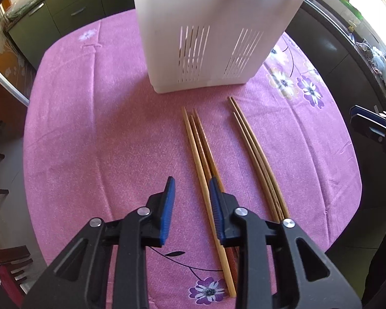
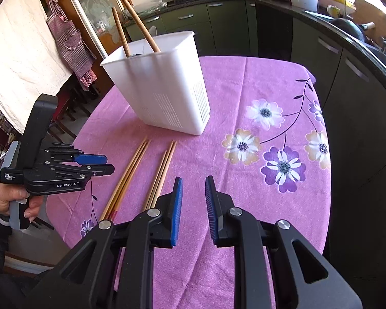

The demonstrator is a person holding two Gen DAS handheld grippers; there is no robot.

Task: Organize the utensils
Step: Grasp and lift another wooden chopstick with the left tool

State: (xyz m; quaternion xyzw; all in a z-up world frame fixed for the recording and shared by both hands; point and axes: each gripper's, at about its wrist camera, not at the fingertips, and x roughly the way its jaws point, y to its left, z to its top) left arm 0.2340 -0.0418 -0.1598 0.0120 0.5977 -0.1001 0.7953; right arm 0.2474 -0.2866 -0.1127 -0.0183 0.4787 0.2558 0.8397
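Observation:
A white slotted utensil holder (image 1: 205, 33) stands on the pink tablecloth; in the right wrist view (image 2: 162, 85) two wooden chopsticks (image 2: 139, 23) stick out of it. Two bundles of wooden chopsticks lie in front of it: a left bundle (image 1: 200, 152) and a right bundle (image 1: 254, 152), also seen in the right wrist view (image 2: 131, 172) (image 2: 162, 172). My left gripper (image 1: 191, 182) is open and empty, above the near end of the left bundle. My right gripper (image 2: 193, 181) is open and empty, just right of the right bundle; it shows at the left wrist view's right edge (image 1: 368, 123).
The round table (image 2: 244, 103) carries a pink flowered cloth. Dark kitchen cabinets (image 2: 334, 64) and a counter with a sink curve round the right. Wooden chairs (image 1: 5, 265) stand at the table's left. A checked apron (image 2: 69, 43) hangs by a cupboard.

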